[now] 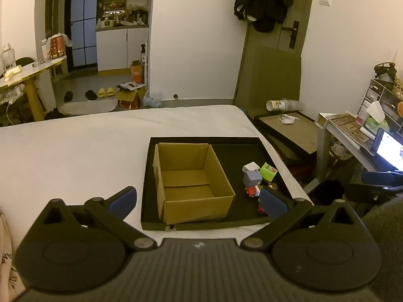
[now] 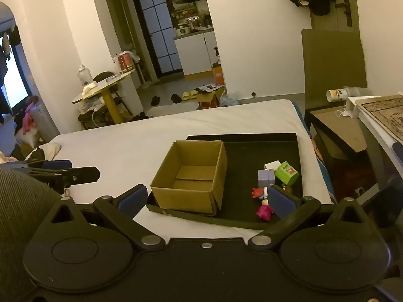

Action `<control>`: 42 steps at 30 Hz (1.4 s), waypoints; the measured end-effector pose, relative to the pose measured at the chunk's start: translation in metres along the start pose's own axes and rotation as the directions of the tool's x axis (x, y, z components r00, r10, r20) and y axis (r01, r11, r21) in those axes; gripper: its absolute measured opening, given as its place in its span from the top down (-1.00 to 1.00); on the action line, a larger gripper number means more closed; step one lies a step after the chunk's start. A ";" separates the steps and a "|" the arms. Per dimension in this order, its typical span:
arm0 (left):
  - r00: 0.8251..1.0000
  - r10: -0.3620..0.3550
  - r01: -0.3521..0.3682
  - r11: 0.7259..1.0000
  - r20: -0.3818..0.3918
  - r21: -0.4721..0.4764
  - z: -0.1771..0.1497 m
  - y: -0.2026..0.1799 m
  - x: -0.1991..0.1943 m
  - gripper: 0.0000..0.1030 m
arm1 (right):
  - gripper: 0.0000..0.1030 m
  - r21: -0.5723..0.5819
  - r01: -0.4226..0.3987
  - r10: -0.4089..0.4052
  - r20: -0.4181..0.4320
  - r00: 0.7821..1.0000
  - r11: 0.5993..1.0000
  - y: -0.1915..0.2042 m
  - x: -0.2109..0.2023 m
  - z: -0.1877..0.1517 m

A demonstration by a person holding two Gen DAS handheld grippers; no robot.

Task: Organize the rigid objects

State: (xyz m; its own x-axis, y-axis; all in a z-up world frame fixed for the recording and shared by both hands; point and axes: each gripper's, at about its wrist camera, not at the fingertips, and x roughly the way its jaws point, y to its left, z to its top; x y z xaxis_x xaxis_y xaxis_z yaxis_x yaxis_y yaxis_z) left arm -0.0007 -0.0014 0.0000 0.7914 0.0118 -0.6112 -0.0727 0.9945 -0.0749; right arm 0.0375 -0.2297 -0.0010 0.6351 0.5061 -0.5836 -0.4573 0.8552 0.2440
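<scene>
A black tray lies on the white bed. An open, empty cardboard box stands in its left half. Small toys cluster in its right half: a green cube, a purple-grey block, a white block, a red figure and a pink figure. My left gripper hangs open in front of the tray with nothing between its fingers. My right gripper is open too, its right pad beside the figures.
The bed's far edge and right edge drop to the floor. A dark low table and a cluttered desk stand at the right. The left gripper's arm shows at the right wrist view's left.
</scene>
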 end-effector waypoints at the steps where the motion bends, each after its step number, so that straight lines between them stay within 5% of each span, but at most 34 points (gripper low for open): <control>1: 1.000 -0.001 0.001 1.000 0.000 0.001 0.000 -0.001 0.000 -1.00 | -1.00 -0.002 0.002 -0.002 0.001 1.000 1.000 0.000 0.000 0.000; 11: 1.000 -0.016 0.016 1.000 -0.017 -0.011 0.002 -0.009 0.006 -1.00 | -1.00 -0.004 0.076 -0.076 -0.011 0.997 0.997 -0.003 -0.003 -0.002; 42: 0.998 -0.061 0.061 0.998 -0.033 -0.004 0.000 -0.012 0.011 -1.00 | -1.00 -0.005 0.127 -0.127 -0.012 0.992 0.992 -0.012 -0.011 -0.007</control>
State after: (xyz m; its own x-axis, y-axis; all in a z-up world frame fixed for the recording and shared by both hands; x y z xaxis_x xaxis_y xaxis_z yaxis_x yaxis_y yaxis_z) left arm 0.0088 -0.0136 -0.0059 0.7741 -0.0525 -0.6309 -0.0265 0.9930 -0.1152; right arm 0.0315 -0.2463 -0.0026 0.6806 0.3918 -0.6191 -0.3757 0.9121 0.1643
